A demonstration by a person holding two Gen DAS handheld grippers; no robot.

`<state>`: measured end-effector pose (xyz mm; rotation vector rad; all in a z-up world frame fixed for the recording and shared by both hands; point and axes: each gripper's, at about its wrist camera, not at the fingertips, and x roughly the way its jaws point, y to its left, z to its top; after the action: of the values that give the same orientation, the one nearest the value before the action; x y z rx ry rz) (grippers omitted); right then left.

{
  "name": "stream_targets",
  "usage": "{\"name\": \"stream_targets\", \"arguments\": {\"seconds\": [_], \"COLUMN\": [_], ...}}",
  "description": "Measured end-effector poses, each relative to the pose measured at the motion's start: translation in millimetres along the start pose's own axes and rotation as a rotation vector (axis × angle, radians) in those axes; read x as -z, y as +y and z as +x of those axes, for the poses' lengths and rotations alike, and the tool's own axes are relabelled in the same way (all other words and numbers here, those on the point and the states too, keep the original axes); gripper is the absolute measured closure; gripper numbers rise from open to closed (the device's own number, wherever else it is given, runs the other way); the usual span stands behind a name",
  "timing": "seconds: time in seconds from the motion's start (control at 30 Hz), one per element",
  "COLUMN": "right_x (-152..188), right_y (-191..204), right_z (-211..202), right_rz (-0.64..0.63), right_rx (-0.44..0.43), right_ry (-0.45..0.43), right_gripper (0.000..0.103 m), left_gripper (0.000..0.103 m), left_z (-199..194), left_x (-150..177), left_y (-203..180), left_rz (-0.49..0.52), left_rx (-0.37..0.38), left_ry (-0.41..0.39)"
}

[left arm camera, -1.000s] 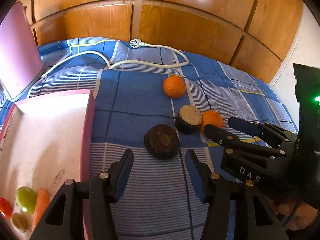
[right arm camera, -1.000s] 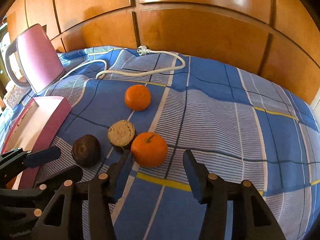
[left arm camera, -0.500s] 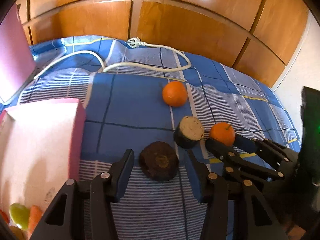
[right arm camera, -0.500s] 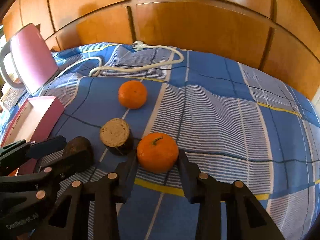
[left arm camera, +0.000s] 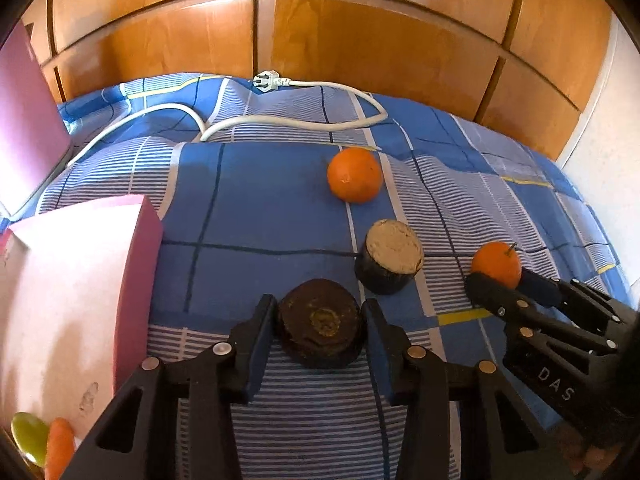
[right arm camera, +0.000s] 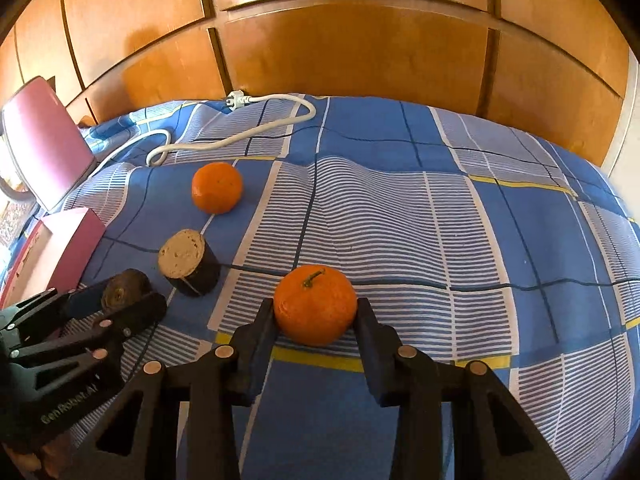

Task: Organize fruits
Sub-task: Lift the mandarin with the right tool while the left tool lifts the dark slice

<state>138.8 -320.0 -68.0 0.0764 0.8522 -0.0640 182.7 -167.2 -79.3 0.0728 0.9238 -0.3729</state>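
1. Left gripper (left arm camera: 320,322), lower centre of its view, has just been closing and clamps the dark round fruit (left arm camera: 320,322) on the blue checked cloth (left arm camera: 256,216).
2. Right gripper (right arm camera: 316,310), lower centre, pinches the stemmed orange (right arm camera: 315,304).
3. A second orange (right arm camera: 217,193) and a cut dark fruit (right arm camera: 188,262) lie free at centre left.

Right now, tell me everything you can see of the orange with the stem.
The orange with the stem is round, bright and dimpled, with a short dark stem curling from its top. It sits upright on the blue checked bedcover, near a yellow stripe. The right gripper is shut on it, one black finger pressing each side. It stands apart from the cut dark piece and the second orange.
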Motion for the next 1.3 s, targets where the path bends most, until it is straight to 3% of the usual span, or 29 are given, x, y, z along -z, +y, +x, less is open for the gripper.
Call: {"name": "stream_targets", "arguments": {"seconds": [0.33,1.3], "right_x": [0,5], "right_y": [4,5], "right_z": [3,-2], "right_rz": [-0.016,-0.022], "right_rx": [0.02,0.02], "right_ry": [0.002,0.011], "right_gripper": [0.063,0.063], "left_gripper": [0.061,0.061], "left_z": [-2,-46], "left_x": [1,63], "left_y": [-7,-26], "left_rz": [0.017,0.047], "left_rx": [-0.053,-0.077], "left_ry": [0.005,-0.037]}}
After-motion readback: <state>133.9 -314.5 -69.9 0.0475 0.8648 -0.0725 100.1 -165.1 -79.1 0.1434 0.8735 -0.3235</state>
